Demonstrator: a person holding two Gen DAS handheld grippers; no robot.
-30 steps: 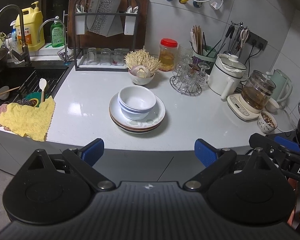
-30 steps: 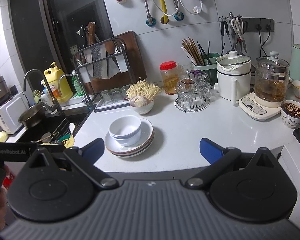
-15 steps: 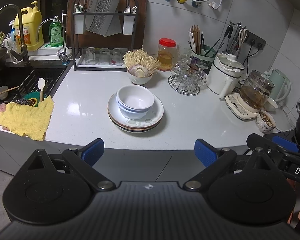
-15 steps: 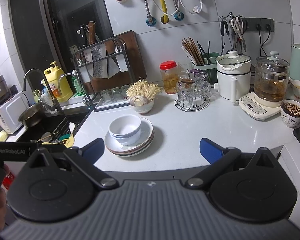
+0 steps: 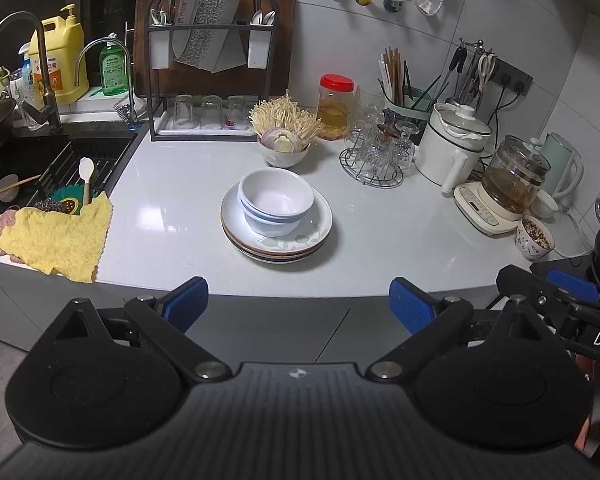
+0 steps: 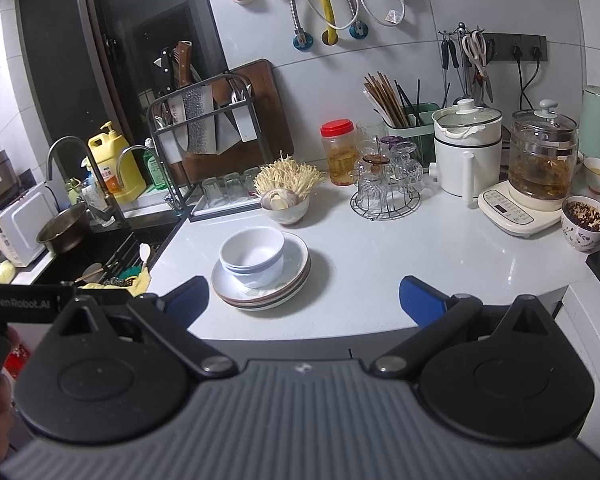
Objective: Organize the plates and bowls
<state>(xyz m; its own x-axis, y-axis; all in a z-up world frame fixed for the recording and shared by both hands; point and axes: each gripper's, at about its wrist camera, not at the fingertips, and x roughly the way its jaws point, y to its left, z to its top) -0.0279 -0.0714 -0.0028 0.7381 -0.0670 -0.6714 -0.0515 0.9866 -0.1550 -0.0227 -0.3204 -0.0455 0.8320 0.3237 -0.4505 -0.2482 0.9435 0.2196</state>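
A stack of white bowls [image 5: 275,201] [image 6: 253,255] sits inside a stack of plates [image 5: 317,232] [image 6: 296,272] in the middle of the white counter [image 5: 384,240] [image 6: 400,256]. My left gripper [image 5: 298,302] hangs open off the counter's front edge, straight in front of the stack, holding nothing. The right gripper [image 6: 304,300] is open too, back from the edge, with the stack ahead to its left. Its blue fingers show at the right edge of the left wrist view [image 5: 568,280].
A sink [image 5: 32,172] and a yellow cloth [image 5: 56,236] lie left. Behind the stack stand a bowl of mushrooms [image 5: 284,144], a knife and glass rack [image 5: 212,76], a jar [image 5: 334,106] and a glass holder [image 5: 376,156]. A pot [image 5: 456,152], a kettle [image 5: 508,184] and a cup [image 5: 534,238] stand right.
The left gripper has pulled back and risen slightly, so the counter looks a little farther and higher in its view. The right gripper has hardly moved. Both stay open.
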